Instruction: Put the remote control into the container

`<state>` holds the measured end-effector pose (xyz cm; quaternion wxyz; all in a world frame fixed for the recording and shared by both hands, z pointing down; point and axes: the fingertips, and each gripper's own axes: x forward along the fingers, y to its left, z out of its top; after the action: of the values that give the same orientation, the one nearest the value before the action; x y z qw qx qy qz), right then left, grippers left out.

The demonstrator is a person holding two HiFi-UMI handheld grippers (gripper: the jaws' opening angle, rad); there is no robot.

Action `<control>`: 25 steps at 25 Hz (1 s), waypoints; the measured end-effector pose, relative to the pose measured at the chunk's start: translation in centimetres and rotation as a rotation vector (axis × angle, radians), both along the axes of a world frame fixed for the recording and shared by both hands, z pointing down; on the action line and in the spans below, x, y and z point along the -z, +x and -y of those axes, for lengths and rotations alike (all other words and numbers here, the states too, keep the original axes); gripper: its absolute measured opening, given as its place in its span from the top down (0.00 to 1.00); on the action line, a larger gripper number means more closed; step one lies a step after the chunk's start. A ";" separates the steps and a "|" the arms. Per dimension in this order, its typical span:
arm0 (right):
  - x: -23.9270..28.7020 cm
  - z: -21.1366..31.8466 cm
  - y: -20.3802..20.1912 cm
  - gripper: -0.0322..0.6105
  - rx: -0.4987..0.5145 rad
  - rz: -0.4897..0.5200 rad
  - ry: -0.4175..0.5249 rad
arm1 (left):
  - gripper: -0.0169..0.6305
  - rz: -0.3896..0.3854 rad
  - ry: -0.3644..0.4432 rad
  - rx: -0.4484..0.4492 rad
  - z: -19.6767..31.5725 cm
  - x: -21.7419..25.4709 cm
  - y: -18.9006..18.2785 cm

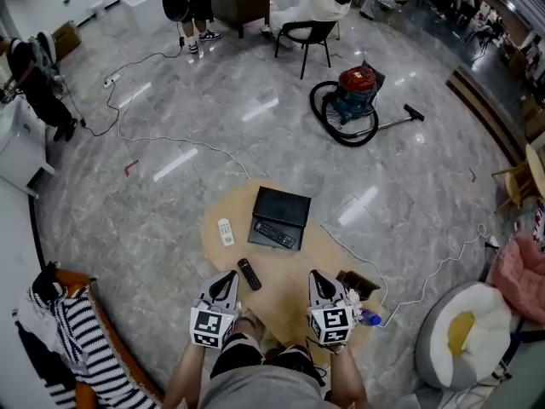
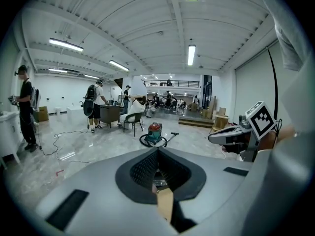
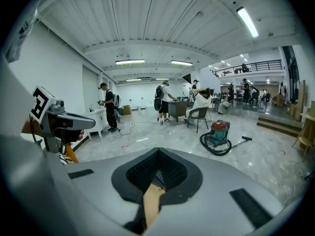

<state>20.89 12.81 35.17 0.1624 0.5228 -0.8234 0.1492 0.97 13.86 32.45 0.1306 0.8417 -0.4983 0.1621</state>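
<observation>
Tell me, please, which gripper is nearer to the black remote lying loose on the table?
Left. The left gripper is just left of the black remote, close beside it; the right gripper is farther off on the remote's right.

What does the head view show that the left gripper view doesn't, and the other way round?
Head view only: the white remote and a loose black remote lying outside the container. Left gripper view only: ceiling lights and the left gripper close up, jaws closed together. Both: the red vacuum cleaner, the chair and the right gripper.
</observation>
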 end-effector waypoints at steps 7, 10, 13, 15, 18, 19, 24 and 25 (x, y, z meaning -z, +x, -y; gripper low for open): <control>0.2 -0.8 0.3 0.93 0.002 0.009 0.002 | 0.96 -0.029 0.016 0.013 -0.8 0.8 0.4; 0.0 -1.3 -0.1 0.93 0.018 0.022 -0.009 | 0.96 -0.027 0.022 0.010 -1.1 1.0 0.5; 0.0 -1.7 -1.0 0.93 0.046 0.026 -0.009 | 0.96 -0.012 0.033 0.017 -1.7 1.2 0.4; -0.1 -1.9 -1.6 0.93 0.056 0.020 -0.011 | 0.96 -0.015 0.032 0.024 -2.1 1.3 0.2; -0.4 -2.4 -2.8 0.93 0.070 0.025 -0.032 | 0.96 -0.019 0.015 0.028 -2.8 0.9 -0.8; -0.5 -2.5 -3.4 0.93 0.075 0.027 -0.039 | 0.96 -0.016 0.008 0.029 -2.8 0.6 -1.3; -2.8 -2.7 -6.1 0.93 0.058 0.032 -0.080 | 0.96 0.003 -0.031 0.013 -1.9 -1.9 -4.4; -3.5 -2.6 -6.7 0.93 0.052 0.028 -0.090 | 0.96 0.003 -0.043 0.003 -1.7 -2.6 -5.0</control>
<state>14.21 15.43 38.64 0.1781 0.4915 -0.8313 0.1890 -4.03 15.58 35.01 0.1484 0.8376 -0.4963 0.1738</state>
